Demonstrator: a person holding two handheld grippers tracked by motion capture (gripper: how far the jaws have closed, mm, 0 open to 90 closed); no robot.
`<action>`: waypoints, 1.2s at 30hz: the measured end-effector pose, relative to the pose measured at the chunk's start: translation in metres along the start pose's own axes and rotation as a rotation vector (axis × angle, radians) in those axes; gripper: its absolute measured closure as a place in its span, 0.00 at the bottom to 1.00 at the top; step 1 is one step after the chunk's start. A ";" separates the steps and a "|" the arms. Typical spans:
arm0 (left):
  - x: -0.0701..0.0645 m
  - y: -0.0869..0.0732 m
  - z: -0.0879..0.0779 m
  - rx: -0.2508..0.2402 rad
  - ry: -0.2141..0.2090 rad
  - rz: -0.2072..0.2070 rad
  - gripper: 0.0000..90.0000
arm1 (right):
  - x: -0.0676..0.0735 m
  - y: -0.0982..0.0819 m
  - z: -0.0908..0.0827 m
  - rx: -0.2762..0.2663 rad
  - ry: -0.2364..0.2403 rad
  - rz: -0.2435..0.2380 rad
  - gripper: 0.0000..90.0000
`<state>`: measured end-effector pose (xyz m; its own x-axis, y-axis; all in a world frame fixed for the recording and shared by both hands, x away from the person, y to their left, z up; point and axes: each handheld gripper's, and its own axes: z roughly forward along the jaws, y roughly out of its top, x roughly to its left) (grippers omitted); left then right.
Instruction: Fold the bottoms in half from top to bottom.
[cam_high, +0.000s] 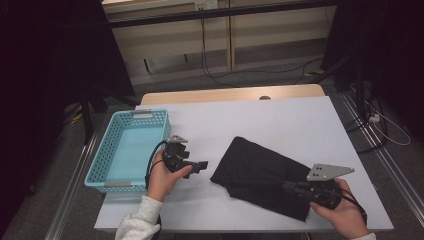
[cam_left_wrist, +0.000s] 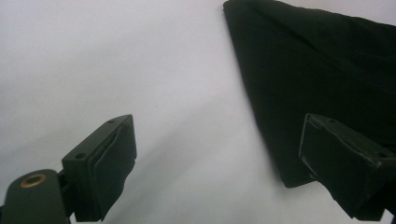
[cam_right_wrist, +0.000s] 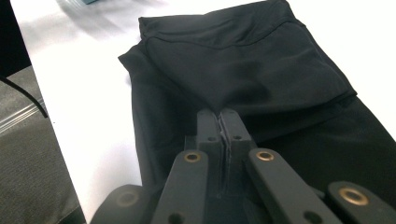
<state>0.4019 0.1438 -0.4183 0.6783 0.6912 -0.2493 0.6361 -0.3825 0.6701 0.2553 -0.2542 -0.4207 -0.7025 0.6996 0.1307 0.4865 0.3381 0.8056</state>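
Table (cam_high: 280, 120) white; floor (cam_high: 260, 80) grey.

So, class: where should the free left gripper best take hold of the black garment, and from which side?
Probably the near-left corner of the black garment, approached from the left gripper side: that corner lies flat, facing its open jaws, while the right gripper pinches the opposite edge.
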 end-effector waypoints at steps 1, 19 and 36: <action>0.000 0.000 0.000 0.000 0.001 0.000 0.12 | 0.000 0.000 0.000 0.000 0.000 -0.001 0.99; -0.001 0.000 0.000 0.003 -0.001 0.000 0.12 | 0.001 -0.004 -0.005 0.004 -0.001 -0.005 0.99; -0.001 0.000 0.000 0.001 0.000 0.003 0.12 | 0.001 -0.009 -0.011 0.005 -0.003 -0.002 0.99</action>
<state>0.4011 0.1426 -0.4179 0.6804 0.6900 -0.2471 0.6344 -0.3857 0.6699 0.2445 -0.2630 -0.4212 -0.7015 0.7012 0.1274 0.4882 0.3425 0.8028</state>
